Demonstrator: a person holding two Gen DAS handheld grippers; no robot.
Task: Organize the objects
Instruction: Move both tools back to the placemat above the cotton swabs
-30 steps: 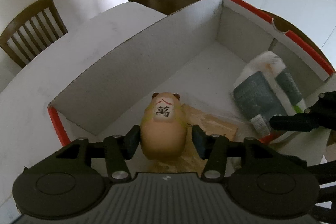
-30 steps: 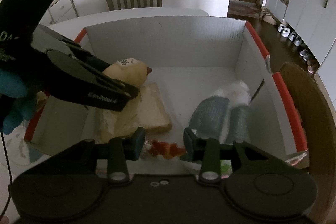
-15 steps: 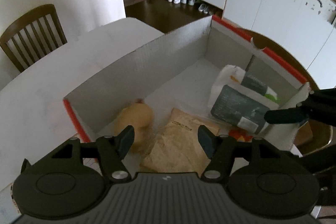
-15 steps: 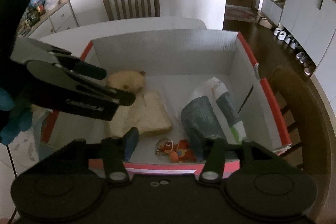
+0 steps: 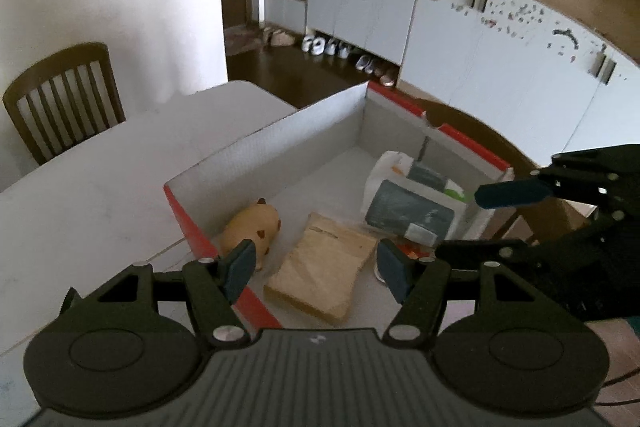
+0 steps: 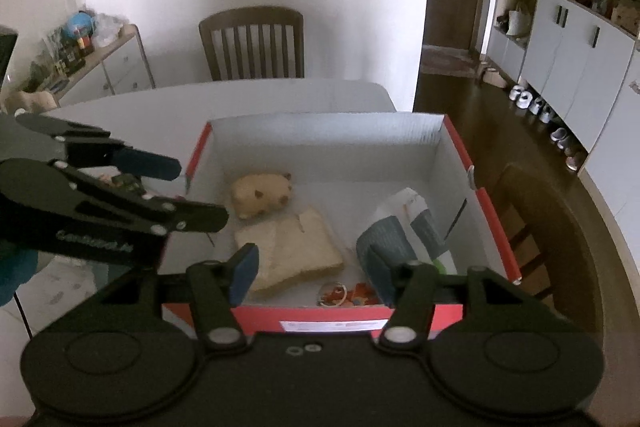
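A white desk is seen with a rounded far edge. An open cardboard box with red outer walls and a white inside is set directly on it, near the right-hand edge in the right wrist view. The desk is left bare on the box's left in the left wrist view.

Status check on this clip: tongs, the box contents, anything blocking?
Left tongs and right tongs open, empty, jaws just opening. Hamster figure, bread, packet, keychain in the box. Nothing in the way.
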